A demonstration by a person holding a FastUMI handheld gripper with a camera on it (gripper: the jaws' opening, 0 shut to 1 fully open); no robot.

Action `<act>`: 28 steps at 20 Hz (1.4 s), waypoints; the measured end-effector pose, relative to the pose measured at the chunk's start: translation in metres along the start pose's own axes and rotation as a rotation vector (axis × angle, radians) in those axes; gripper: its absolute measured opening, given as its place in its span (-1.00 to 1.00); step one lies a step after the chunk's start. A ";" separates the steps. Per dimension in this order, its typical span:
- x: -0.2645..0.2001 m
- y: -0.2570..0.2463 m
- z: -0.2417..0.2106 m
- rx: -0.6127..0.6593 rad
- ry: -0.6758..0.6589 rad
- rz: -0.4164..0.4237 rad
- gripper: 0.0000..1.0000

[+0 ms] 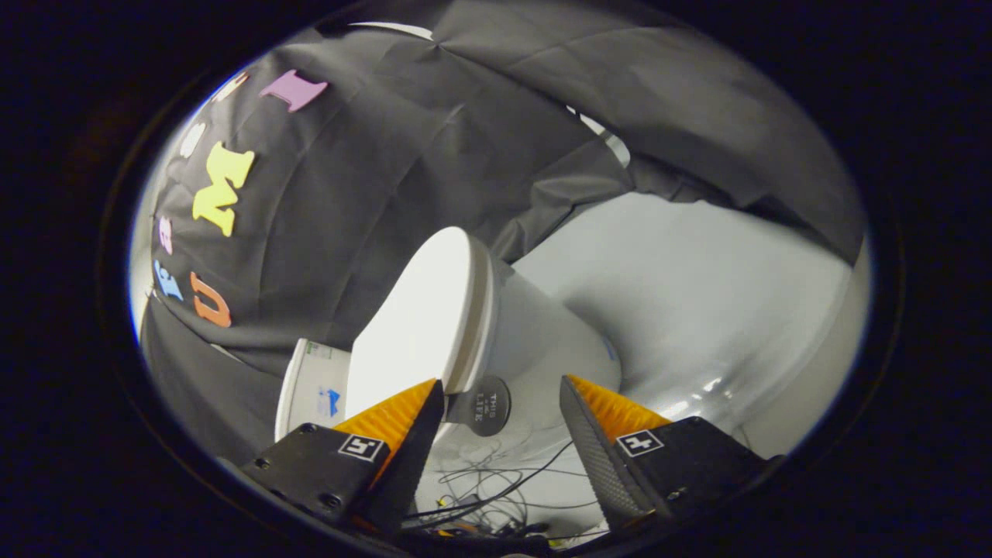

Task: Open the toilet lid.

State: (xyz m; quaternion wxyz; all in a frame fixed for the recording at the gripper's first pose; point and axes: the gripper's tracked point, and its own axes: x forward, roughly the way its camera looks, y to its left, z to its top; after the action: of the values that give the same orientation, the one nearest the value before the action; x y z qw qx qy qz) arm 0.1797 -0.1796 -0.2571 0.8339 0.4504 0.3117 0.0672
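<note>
The view is rolled sideways, so the white toilet looks tipped over. Its lid (422, 325) lies flat against the seat, with only a thin seam along the rim. The bowl (546, 341) sits beyond the gap between my fingers, and the tank (306, 387) shows past the left finger. A round grey tag (482, 404) is stuck on the bowl's side just under the lid's rim. My gripper (502, 391) is open with nothing between its fingers. The left fingertip (426, 399) is next to the lid's rim; I cannot tell whether it touches.
Thin dark cables (496, 488) lie tangled on the pale floor (697, 310) close between the fingers. Black cloth wall (372, 178) hangs right behind the toilet and tank.
</note>
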 end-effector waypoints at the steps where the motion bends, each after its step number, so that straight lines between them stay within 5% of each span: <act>1: 0.002 0.000 -0.002 0.037 0.008 0.017 0.84; 11: 0.013 0.007 -0.008 0.209 0.034 0.174 -0.16; 14: 0.013 0.008 -0.007 0.268 0.027 0.207 -0.66; 18: 0.012 0.014 -0.008 0.338 0.039 0.249 -0.81; 28: 0.013 0.015 -0.008 0.345 0.041 0.199 -0.85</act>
State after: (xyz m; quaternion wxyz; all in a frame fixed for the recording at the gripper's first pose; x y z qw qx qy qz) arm 0.1877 -0.1601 -0.2543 0.7272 0.6136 0.2896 0.1041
